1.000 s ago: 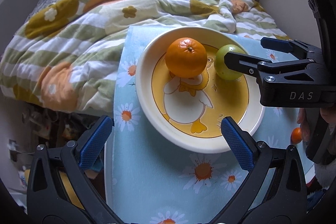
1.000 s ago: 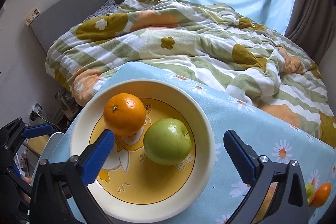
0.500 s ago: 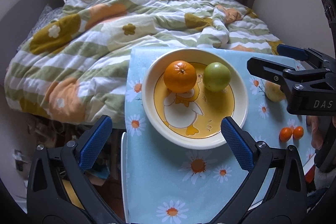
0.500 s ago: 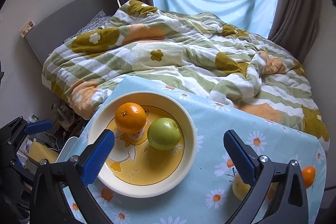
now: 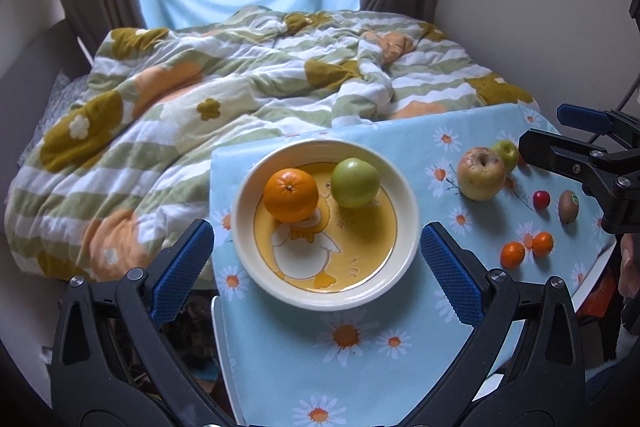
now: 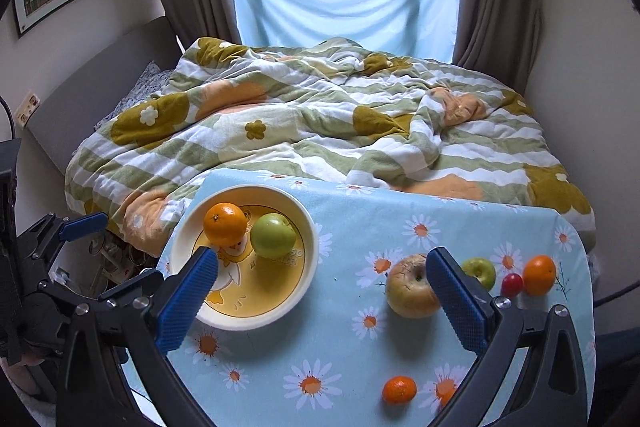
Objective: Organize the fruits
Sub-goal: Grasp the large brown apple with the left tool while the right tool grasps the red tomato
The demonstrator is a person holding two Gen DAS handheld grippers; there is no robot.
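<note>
Both tools gape empty above the surface, the right tool (image 6: 322, 301) nearer the wrinkled apple (image 6: 412, 287) lying just right of the bowl (image 6: 308, 231), which holds an orange (image 6: 225, 225) and green apple (image 6: 273, 235).

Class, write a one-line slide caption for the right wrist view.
Open right hand-held gripper above a daisy tablecloth; orange and green apple sit in the duck bowl.

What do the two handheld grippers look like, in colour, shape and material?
Both the left gripper and the right gripper have black, plastic-looking frames with silver bolts. Each carries two long fingers faced with blue, textured pads. No sleeve shows.
</note>
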